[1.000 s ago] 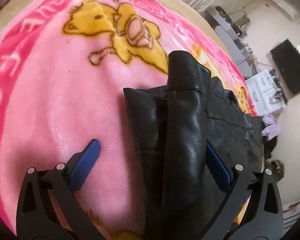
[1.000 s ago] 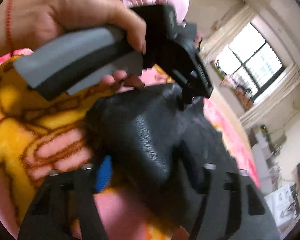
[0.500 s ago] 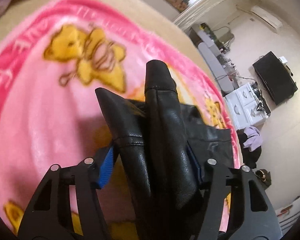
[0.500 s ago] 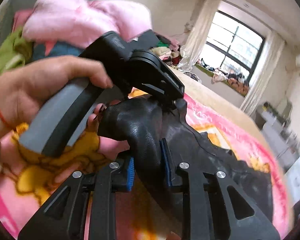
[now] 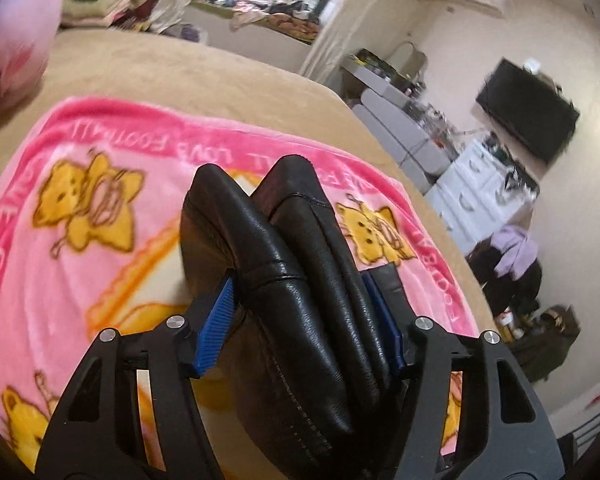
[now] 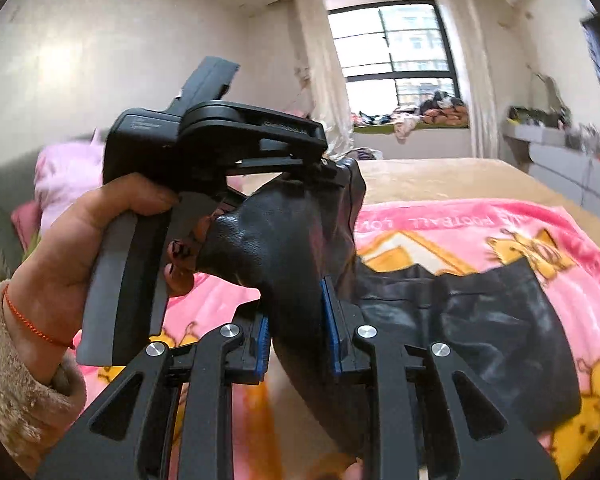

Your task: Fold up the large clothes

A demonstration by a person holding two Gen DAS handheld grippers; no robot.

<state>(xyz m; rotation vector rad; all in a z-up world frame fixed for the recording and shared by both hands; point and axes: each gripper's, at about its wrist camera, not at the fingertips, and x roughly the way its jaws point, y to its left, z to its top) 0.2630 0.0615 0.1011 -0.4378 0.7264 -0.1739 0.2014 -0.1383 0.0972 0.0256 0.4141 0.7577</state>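
A black leather garment (image 5: pixel 292 292) is seen in the lower middle of the left wrist view, gathered into two thick rounded folds that rise side by side toward the frame's centre. The leather is glossy and finely grained, and a stitched seam is shown running across the left fold. In the right wrist view the same garment (image 6: pixel 296 240) is lifted at the centre of the frame, bunched into a smooth bulging ridge. From there it is draped down to the right, where the rest (image 6: pixel 480 320) is spread flat and somewhat wrinkled, with an irregular upper edge, across the lower right of the frame.
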